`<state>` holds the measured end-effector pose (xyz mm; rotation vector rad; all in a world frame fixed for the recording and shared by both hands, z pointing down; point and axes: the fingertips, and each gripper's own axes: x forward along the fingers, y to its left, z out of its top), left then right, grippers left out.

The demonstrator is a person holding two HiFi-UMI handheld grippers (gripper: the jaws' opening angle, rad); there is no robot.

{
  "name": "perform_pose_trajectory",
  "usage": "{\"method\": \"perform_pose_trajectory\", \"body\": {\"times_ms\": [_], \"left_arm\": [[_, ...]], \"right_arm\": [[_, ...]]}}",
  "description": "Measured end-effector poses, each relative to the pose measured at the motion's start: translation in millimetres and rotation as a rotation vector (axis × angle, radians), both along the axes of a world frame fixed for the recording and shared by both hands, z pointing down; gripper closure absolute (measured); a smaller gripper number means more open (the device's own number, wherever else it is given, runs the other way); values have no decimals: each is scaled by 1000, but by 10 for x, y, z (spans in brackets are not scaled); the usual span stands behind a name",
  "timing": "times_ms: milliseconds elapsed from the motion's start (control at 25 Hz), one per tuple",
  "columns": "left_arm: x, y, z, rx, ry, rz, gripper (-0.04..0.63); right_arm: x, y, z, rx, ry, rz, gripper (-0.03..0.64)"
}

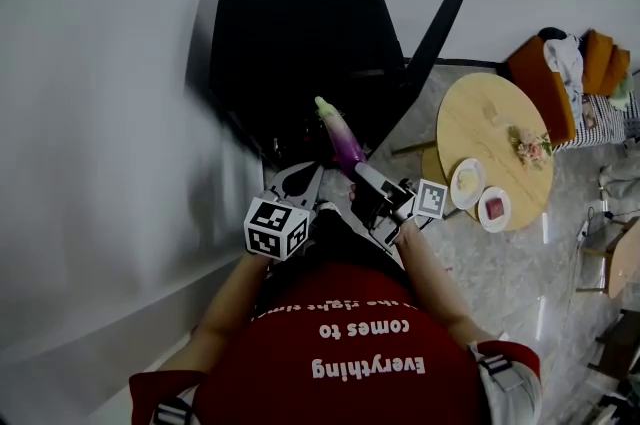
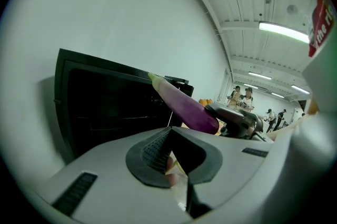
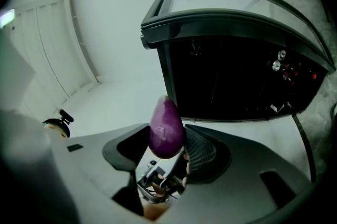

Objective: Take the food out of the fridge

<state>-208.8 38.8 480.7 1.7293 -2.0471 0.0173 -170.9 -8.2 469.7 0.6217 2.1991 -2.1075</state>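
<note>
Red shirt (image 1: 350,353) fills the bottom of the head view. White print on it, upside down from up here, reads "Everything comes to", and there's a smaller line under it I can't make out.

Eggplant (image 1: 342,141) is the food in play. It's long, glossy and purple with a pale green stem end, and it's up in the air just in front of the fridge (image 1: 290,33), stem pointing at the opening. The right gripper (image 3: 167,136) has it clamped at the fat end, with a ribbed dark pad on each side of it. The left gripper (image 2: 169,133) has its jaws pinched together with nothing in them, and sits just beside the right one. Both are smooth grey plastic, and the cube (image 1: 275,228) on the left one has black-and-white square markers.

That fridge is a small black box, dark inside with thin shelf lines, backed against a plain white wall (image 1: 90,113).

Off to the right is a round light-wood table (image 1: 490,128) with two small plates (image 1: 466,181) at its near edge and a little bunch of flowers (image 1: 530,148) near the middle. Floor (image 1: 500,283) is grey and marbled-looking. From the left gripper view you get a white panelled ceiling with strip lights.
</note>
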Motion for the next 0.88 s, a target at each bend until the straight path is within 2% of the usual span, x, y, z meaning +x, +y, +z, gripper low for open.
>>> {"method": "perform_pose_trajectory", "body": {"times_ms": [280,440,880], "left_arm": [[-7,-24,-52,18,4,5,594],[7,-52,-23,11,5,6,594],[44,-101,-72,28,1,17,594]], "right_arm": [[61,3,18,22,9,19,399],[81,29,0,67,14,4,399],[93,23,-47,79,1,5,399]]}}
